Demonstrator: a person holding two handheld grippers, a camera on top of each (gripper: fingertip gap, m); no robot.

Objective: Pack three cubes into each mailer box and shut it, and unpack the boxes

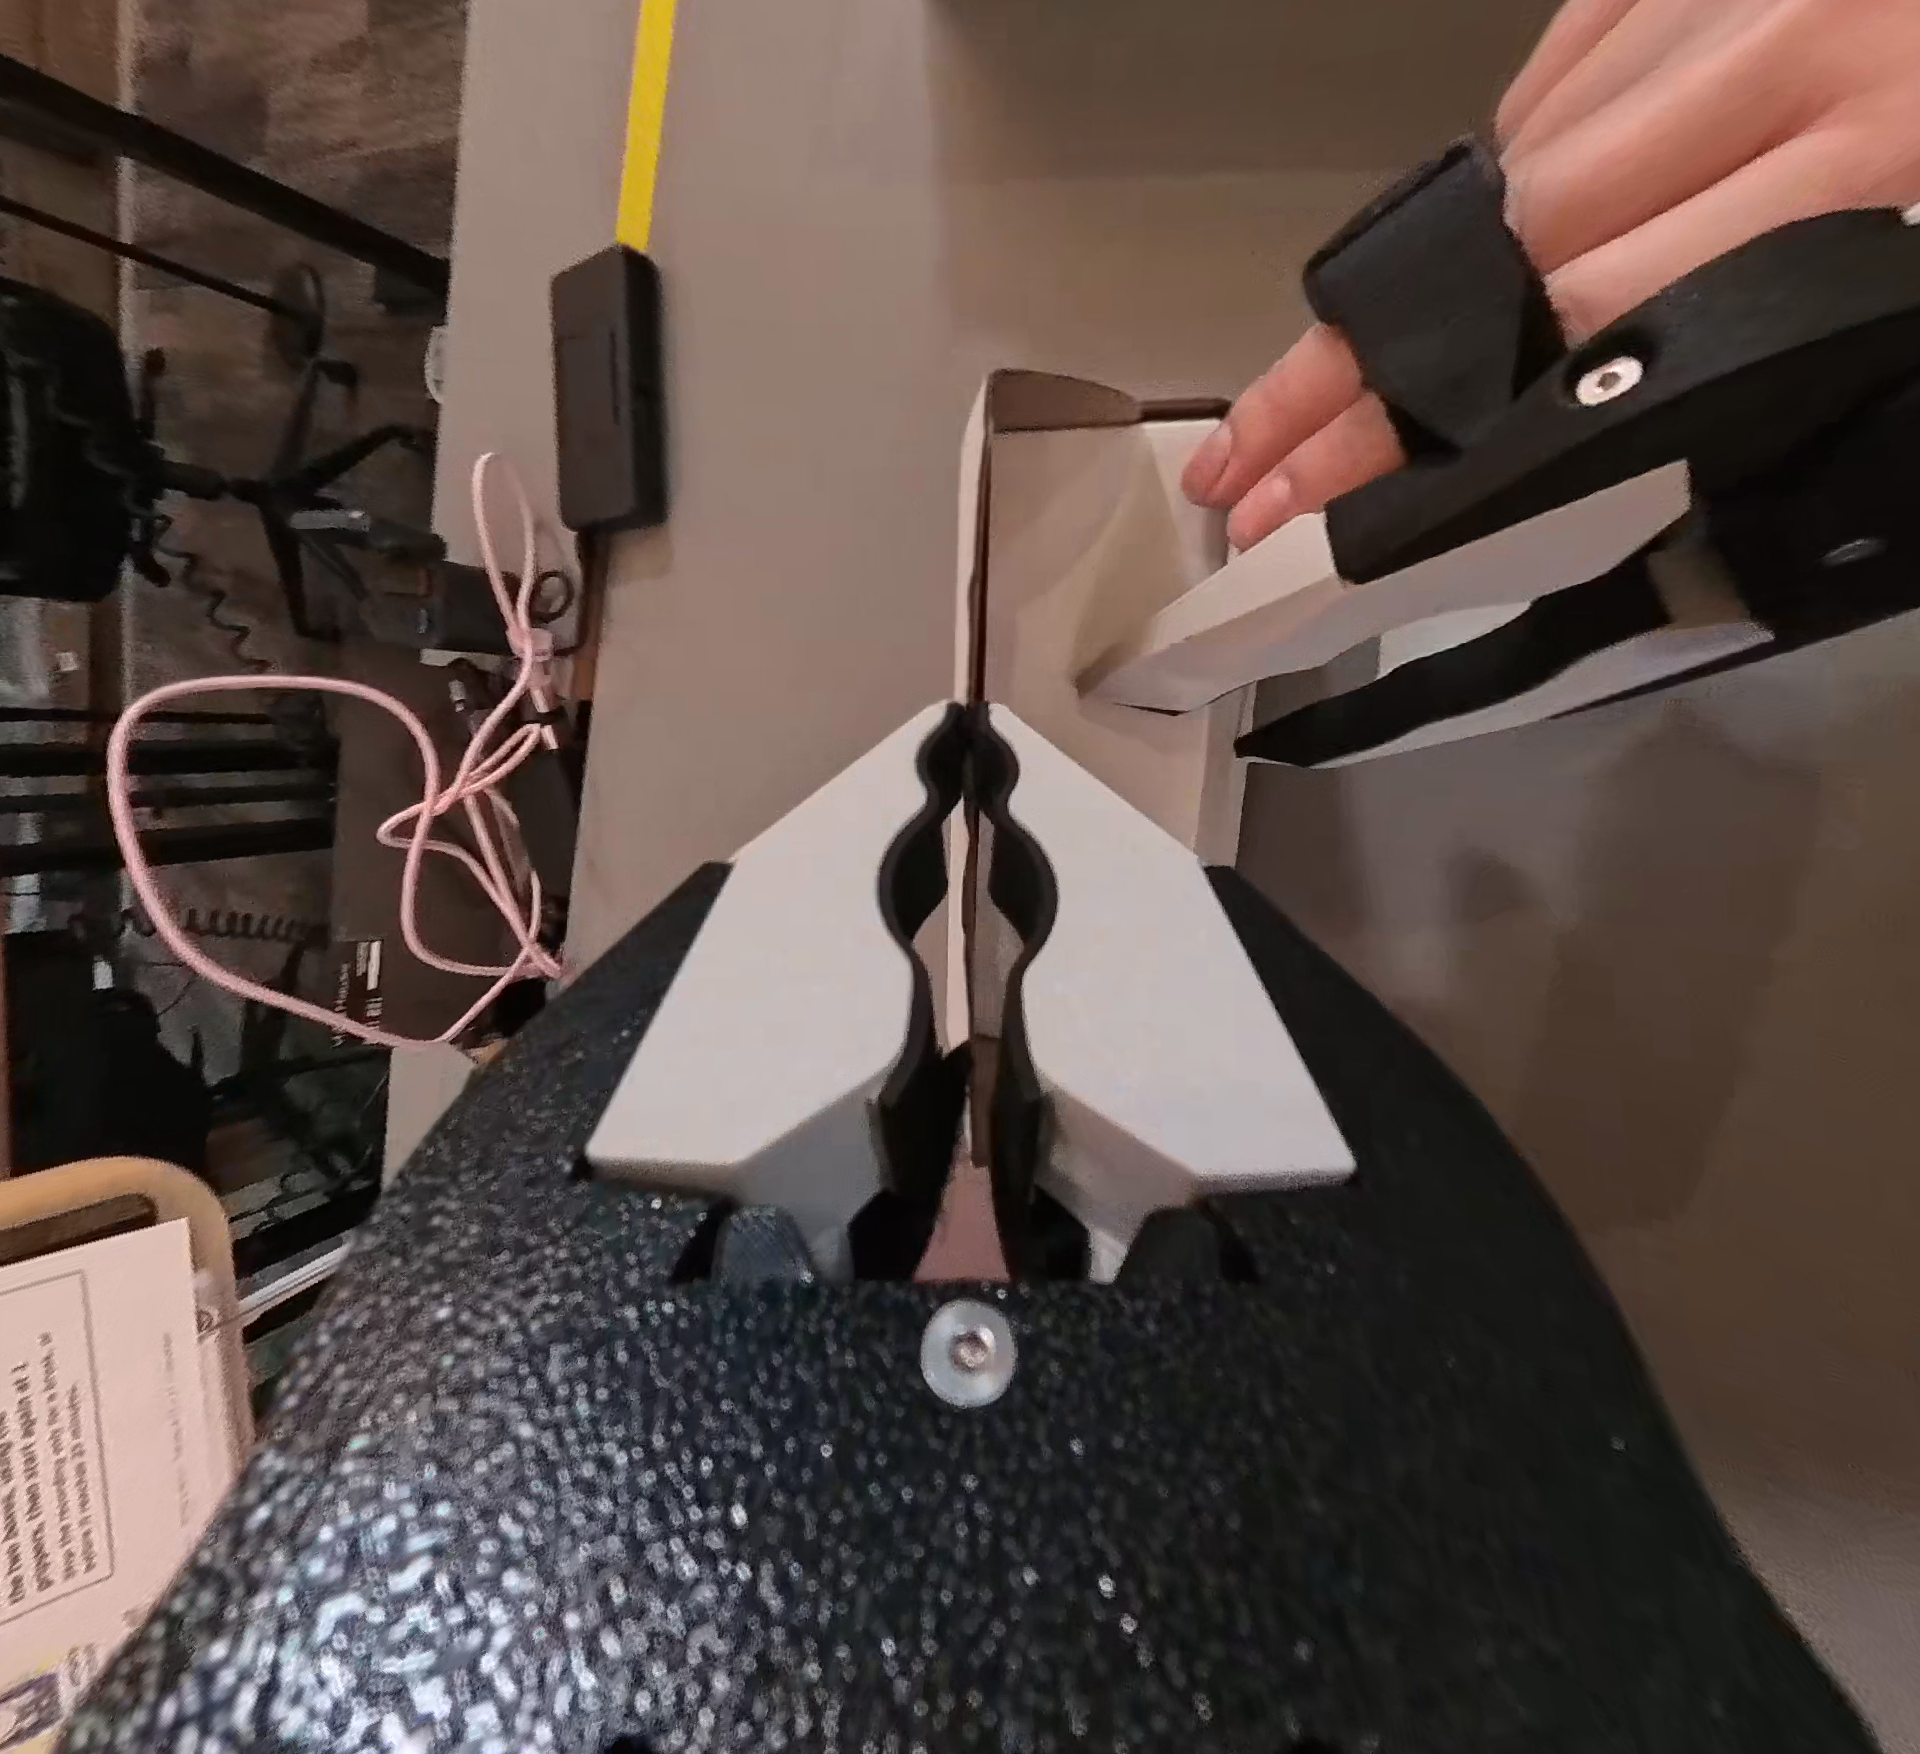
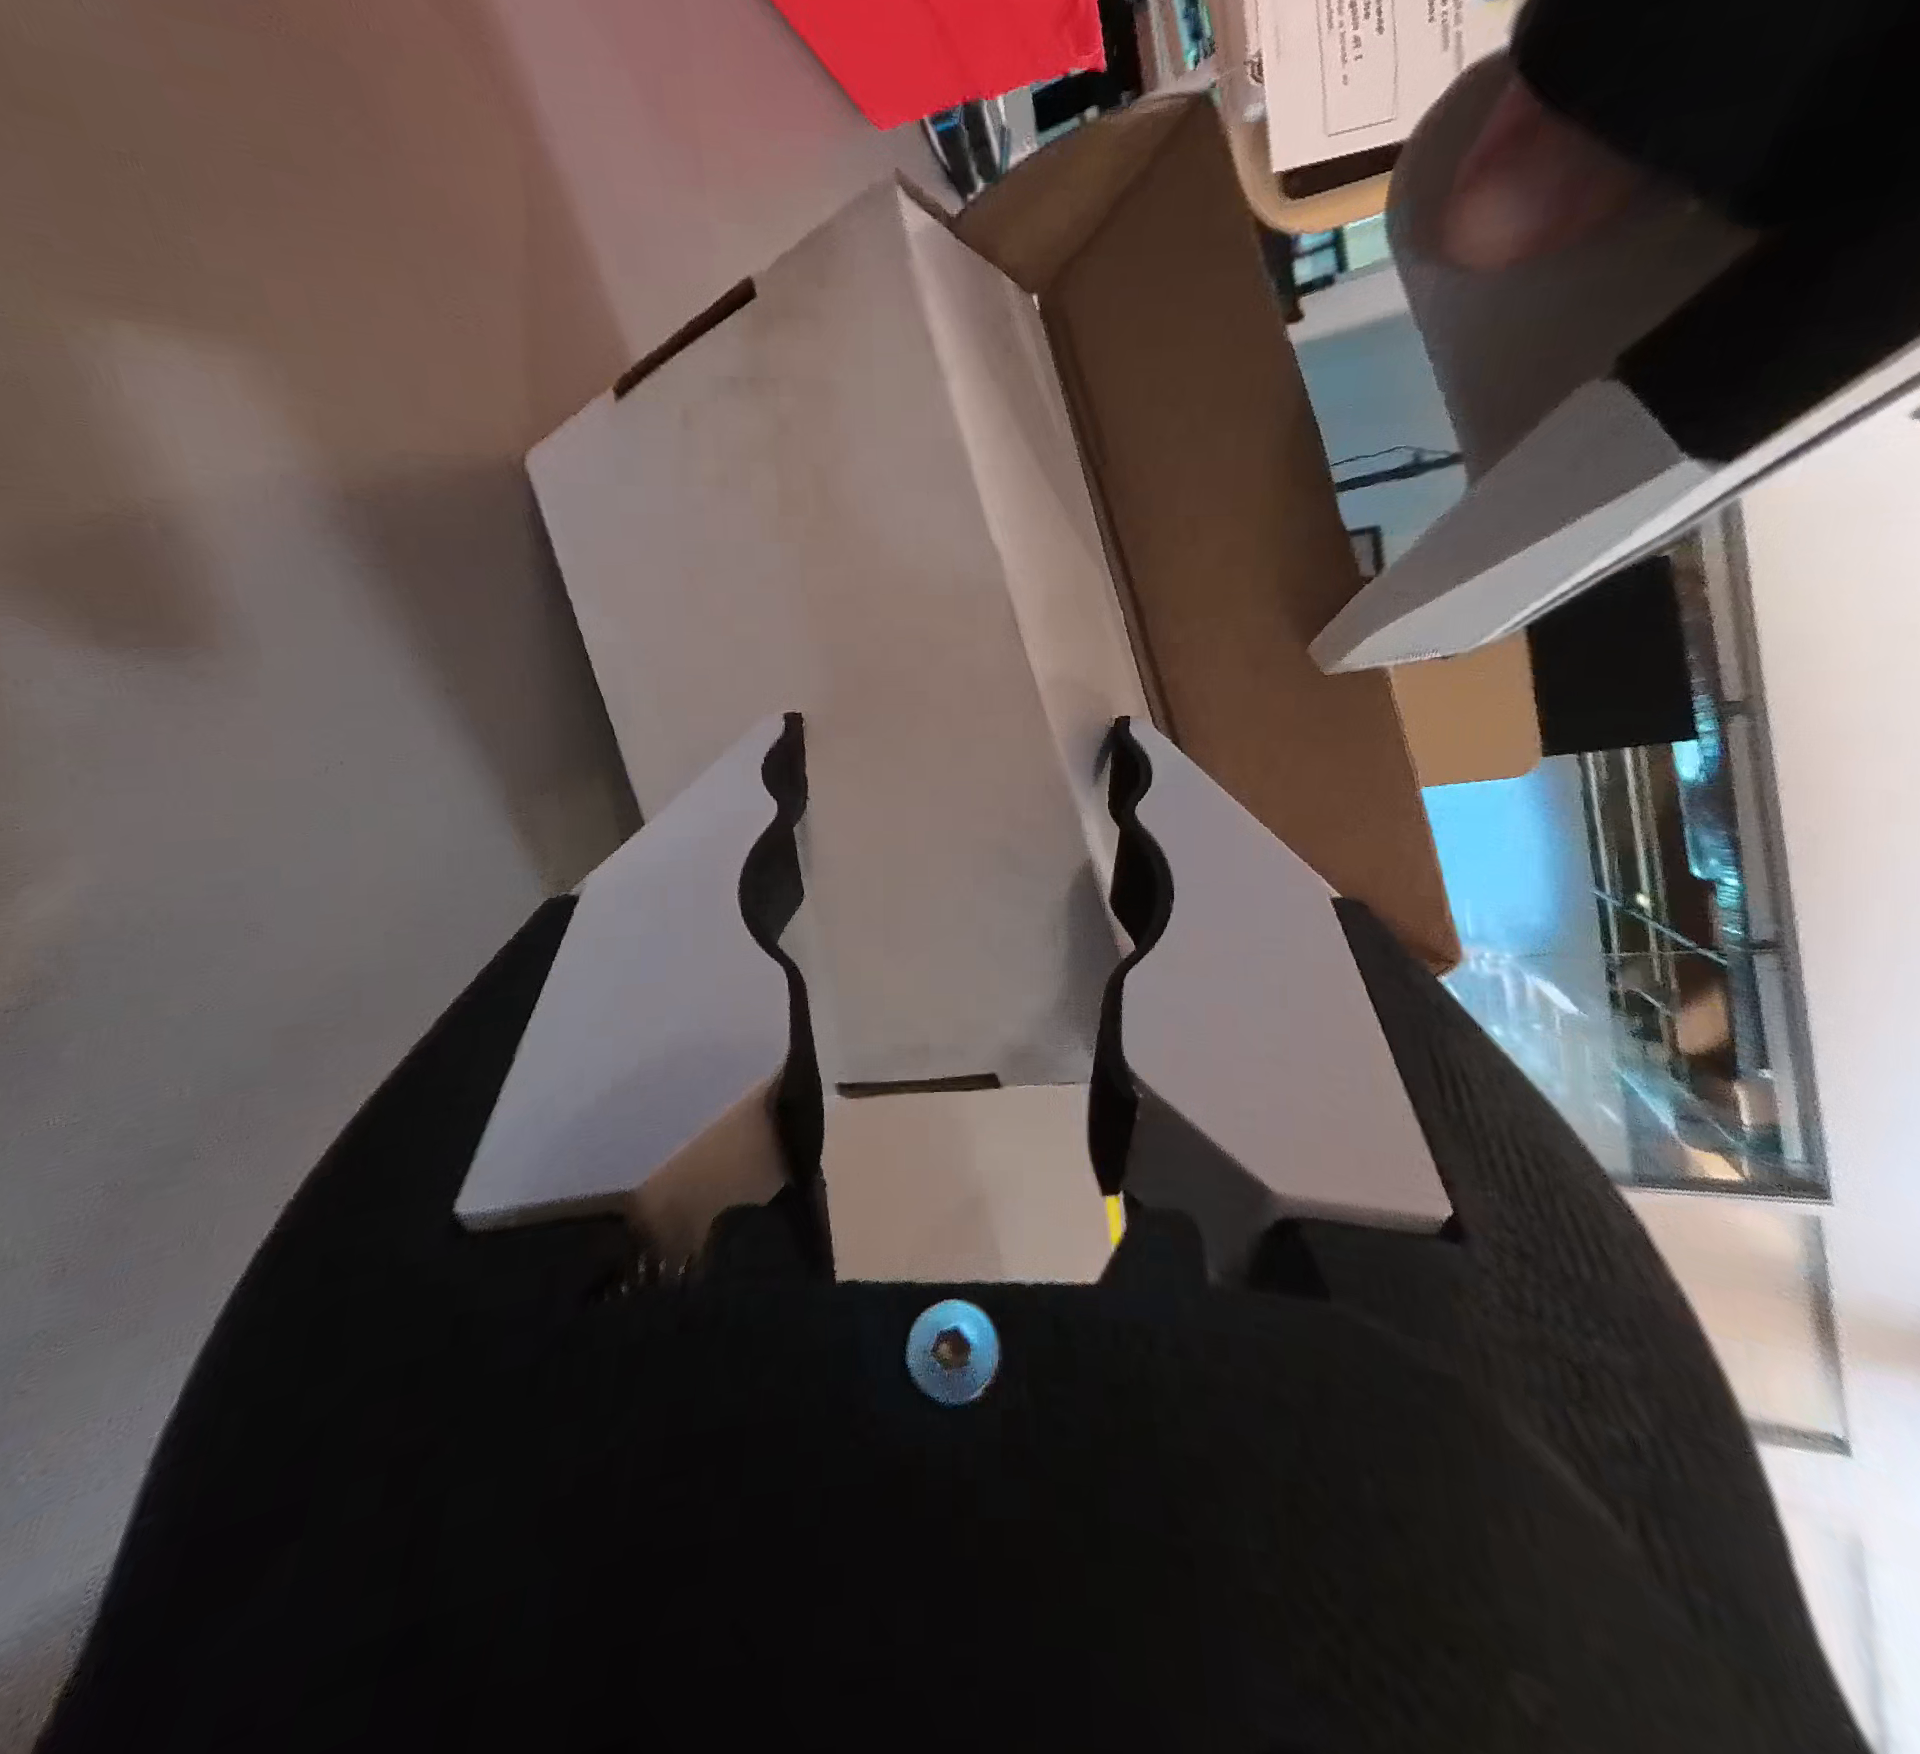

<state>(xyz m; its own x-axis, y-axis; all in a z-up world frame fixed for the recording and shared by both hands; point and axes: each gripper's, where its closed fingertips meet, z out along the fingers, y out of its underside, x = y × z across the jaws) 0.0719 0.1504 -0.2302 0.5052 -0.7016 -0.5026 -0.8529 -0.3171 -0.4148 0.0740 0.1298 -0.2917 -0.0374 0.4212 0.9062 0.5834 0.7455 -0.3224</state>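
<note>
Two grippers work one white mailer box (image 2: pixel 810 582) on the pale worktop (image 1: pixel 1507 1029). Left gripper (image 1: pixel 968 717) is closed tight on the edge of the raised lid flap (image 1: pixel 977 561), which stands edge-on to its camera. Right gripper (image 2: pixel 954 738) is spread wide, holding nothing, its fingers straddling the box's white panel; its tips reach the box wall in the left wrist view. No cubes are visible. Judgement: a lid is being opened or closed. Recommended practice: keep the flap pinched near its free edge, swing it about the hinge without twisting, and brace the body against sliding.
</note>
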